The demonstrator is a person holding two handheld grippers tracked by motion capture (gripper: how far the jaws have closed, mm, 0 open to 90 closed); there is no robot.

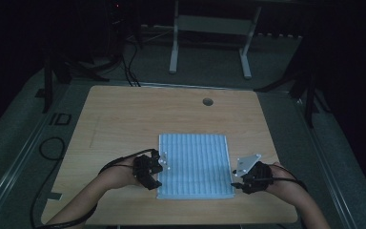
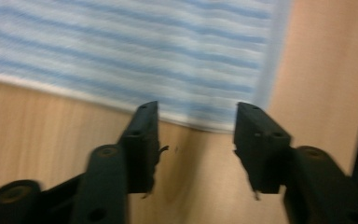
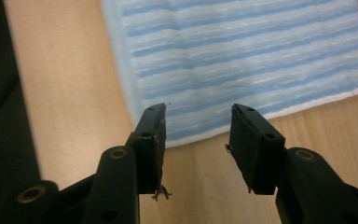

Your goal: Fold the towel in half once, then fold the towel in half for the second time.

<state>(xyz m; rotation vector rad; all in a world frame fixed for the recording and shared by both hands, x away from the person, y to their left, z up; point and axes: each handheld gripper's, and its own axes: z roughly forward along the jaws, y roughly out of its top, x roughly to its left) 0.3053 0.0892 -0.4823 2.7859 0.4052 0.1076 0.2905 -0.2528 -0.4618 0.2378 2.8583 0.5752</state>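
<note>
Risk sits mainly in the thinness of the cloth (image 1: 195,164), a blue-striped towel lying flat on the wooden worktop (image 1: 124,114), a little toward six o'clock from its middle. In the high view the left gripper (image 1: 158,172) stands at the cloth's nine o'clock edge near the near corner, and the right gripper (image 1: 235,180) at the three o'clock edge near the other near corner. Both sit low beside the fabric, so a pinch could scrape wood and miss the hem.

In the left gripper view the fingers (image 2: 142,140) stand released, apart, with bare worktop and the white hem of the cloth between and just beyond their tips, the corner toward one o'clock. Nothing is grasped. If they close here, they may nip only the edge, which would likely slip out on lifting.

In the right gripper view the fingers (image 3: 151,140) are likewise released, the cloth corner lying near the eleven o'clock tip. Uneven bites on the two corners would likely skew or bunch the towel.
</note>
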